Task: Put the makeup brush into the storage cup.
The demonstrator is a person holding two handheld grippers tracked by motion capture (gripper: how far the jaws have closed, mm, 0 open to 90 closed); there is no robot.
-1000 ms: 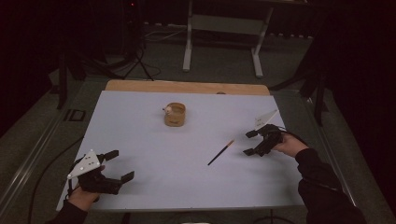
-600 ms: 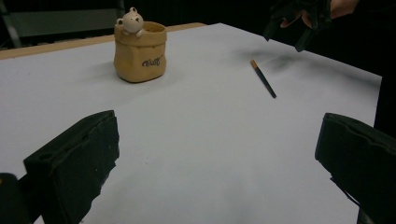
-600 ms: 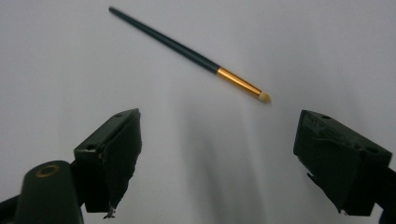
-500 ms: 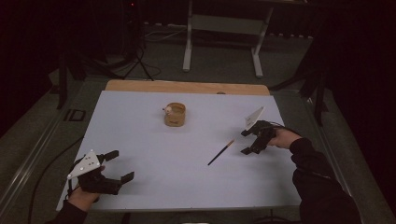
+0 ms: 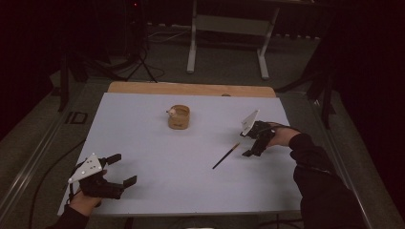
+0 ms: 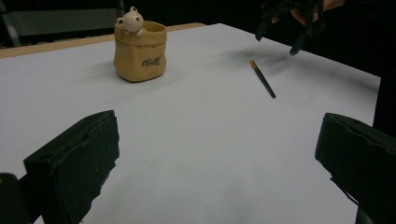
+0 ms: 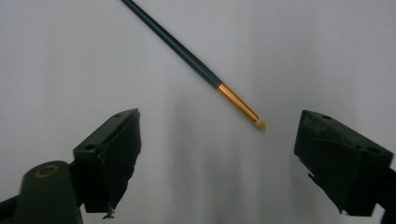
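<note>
Just ahead of the open right tongs [image 7: 217,154] lies the brush [image 7: 196,63].

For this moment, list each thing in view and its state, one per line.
Brush: lying flat on the table, free, tip toward the right gripper.
Bear pot: upright, apart from the brush; contents cannot be told.
Right gripper: open, jaws either side of the brush tip, not gripping.
Left gripper: open, holding nothing, near the table's front left corner.
Table: white top.
</note>
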